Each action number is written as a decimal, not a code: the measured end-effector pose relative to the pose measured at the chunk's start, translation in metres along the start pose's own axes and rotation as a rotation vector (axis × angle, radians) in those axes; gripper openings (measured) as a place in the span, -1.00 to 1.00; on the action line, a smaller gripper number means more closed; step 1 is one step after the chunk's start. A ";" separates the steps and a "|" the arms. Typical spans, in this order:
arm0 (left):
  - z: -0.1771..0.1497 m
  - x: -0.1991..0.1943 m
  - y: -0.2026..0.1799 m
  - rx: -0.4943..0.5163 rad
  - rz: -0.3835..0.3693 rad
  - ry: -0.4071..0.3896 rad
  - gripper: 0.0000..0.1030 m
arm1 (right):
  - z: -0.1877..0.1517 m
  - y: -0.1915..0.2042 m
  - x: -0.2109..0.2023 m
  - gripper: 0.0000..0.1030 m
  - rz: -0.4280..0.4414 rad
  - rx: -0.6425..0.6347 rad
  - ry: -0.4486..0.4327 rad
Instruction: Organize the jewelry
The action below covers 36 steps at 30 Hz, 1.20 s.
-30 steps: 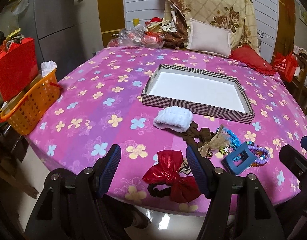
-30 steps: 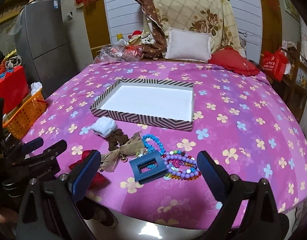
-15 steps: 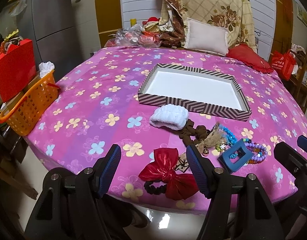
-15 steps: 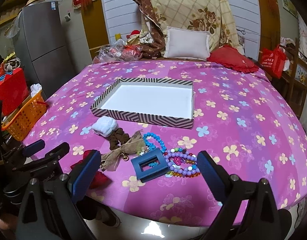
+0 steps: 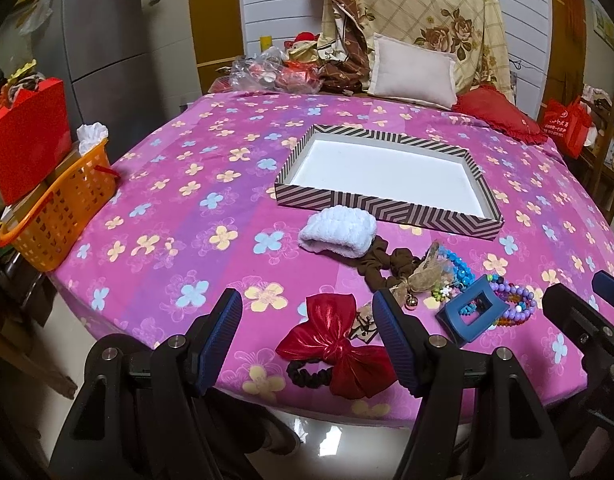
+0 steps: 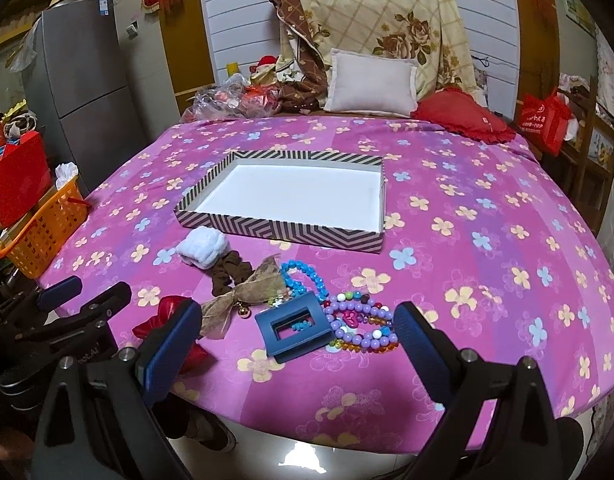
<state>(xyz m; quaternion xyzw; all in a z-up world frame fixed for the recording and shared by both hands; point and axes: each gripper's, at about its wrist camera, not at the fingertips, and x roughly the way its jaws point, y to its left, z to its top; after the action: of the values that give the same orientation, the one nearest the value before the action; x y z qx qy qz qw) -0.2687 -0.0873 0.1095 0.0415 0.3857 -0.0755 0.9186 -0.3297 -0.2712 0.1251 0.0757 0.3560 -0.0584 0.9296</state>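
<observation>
Hovering wide open and empty, the left gripper frames a red bow. The right gripper, equally open and empty, frames a blue hair claw beside beaded bracelets.

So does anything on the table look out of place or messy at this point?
Nothing damaged or spilled. The striped tray is empty, while the accessories lie in a loose heap on the tablecloth in front of it: blue claw clip on top of the bead bracelets, brown scrunchie tucked under the white one.

Pink flowered cloth; chevron-striped box, white inside — shiny red bow, square blue claw clip, purple bead bracelet.
</observation>
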 end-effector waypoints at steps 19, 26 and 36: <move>-0.001 0.003 -0.001 0.003 -0.003 0.012 0.35 | -0.002 0.001 0.008 0.91 0.015 -0.006 0.022; -0.001 0.005 -0.001 0.003 -0.002 0.015 0.35 | -0.003 0.000 0.008 0.91 0.017 -0.004 0.028; -0.002 0.010 -0.001 0.004 -0.003 0.027 0.35 | -0.005 0.000 0.013 0.91 0.022 -0.008 0.037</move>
<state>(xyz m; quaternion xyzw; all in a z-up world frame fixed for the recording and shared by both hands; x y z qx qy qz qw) -0.2635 -0.0886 0.1005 0.0440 0.3980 -0.0770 0.9131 -0.3234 -0.2706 0.1129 0.0772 0.3726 -0.0455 0.9236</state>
